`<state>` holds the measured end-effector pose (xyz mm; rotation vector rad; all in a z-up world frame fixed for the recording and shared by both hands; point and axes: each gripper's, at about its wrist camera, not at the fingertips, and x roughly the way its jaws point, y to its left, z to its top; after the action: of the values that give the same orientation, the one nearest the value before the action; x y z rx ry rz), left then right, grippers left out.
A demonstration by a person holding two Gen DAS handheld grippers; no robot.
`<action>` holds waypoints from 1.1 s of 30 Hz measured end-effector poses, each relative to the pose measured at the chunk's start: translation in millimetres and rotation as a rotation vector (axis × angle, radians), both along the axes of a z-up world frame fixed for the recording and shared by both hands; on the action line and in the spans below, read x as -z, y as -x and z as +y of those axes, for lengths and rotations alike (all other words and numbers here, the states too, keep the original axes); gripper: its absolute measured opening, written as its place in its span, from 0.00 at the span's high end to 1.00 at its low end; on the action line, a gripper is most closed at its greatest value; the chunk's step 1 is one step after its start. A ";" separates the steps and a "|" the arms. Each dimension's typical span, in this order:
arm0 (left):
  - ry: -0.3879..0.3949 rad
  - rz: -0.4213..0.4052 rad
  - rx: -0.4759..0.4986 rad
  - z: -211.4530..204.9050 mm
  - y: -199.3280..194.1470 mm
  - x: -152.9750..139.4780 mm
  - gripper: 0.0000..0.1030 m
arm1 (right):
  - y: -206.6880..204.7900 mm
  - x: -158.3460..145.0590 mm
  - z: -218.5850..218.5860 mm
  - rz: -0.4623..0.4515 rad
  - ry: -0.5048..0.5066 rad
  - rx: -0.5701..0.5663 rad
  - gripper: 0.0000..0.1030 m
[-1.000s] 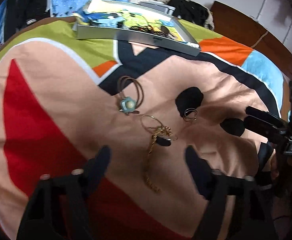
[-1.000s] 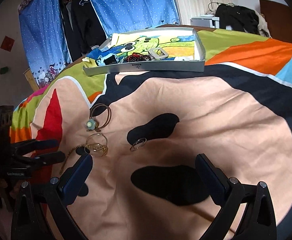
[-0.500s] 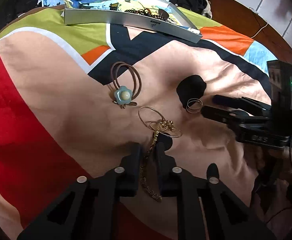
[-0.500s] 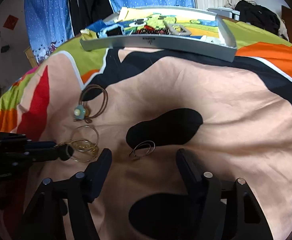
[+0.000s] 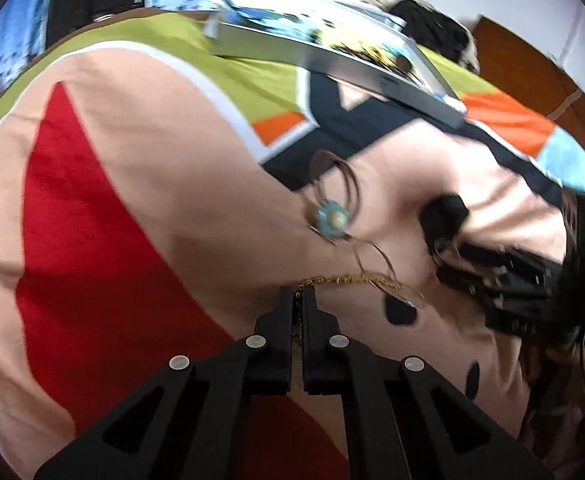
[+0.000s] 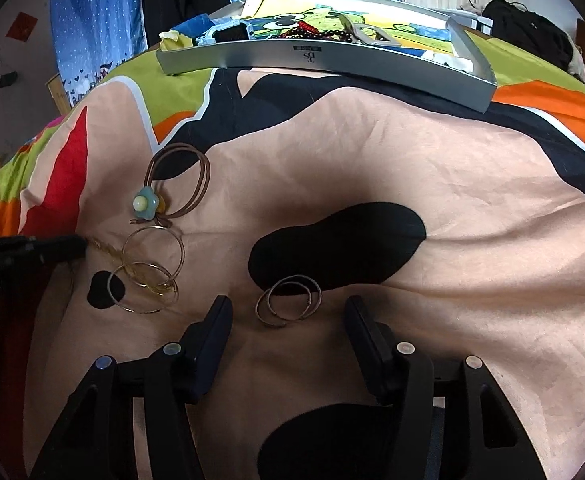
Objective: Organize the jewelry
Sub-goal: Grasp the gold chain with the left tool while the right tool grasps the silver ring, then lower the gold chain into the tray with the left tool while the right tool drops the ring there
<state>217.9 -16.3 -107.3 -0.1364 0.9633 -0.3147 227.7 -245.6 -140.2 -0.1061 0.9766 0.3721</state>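
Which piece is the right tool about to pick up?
On the bedspread, find the big black blob in the peach area. At its near edge lies a pair of small brown hoops, straight ahead of the open right tool. Unlike the bigger gold hoops to the left, no chain runs to them.

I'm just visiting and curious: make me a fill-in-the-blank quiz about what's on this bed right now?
1. The left tool is shut on the gold ____.
2. The right tool is ____, with the small brown hoops lying between its fingers.
3. The hair tie carries a blue ____.
4. The silver tray lies on the ____.

Missing words: chain; open; flower; bed
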 end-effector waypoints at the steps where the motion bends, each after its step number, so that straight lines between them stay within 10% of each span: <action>1: 0.003 -0.005 -0.022 4.0 -0.9 -1.5 0.98 | -0.8 0.8 1.1 -0.001 0.002 -0.002 0.45; 12: 0.008 -0.004 -0.176 32.2 -5.0 -3.2 0.99 | -5.6 7.9 8.6 0.007 0.007 -0.038 0.71; 33: 0.041 -0.179 -0.162 25.6 10.5 -41.5 0.99 | 8.3 -38.0 21.9 -0.194 -0.047 -0.025 0.72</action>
<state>207.5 9.3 -65.8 -0.2192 0.7639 -0.1942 219.4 -223.7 -102.2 -0.1097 0.7748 0.3993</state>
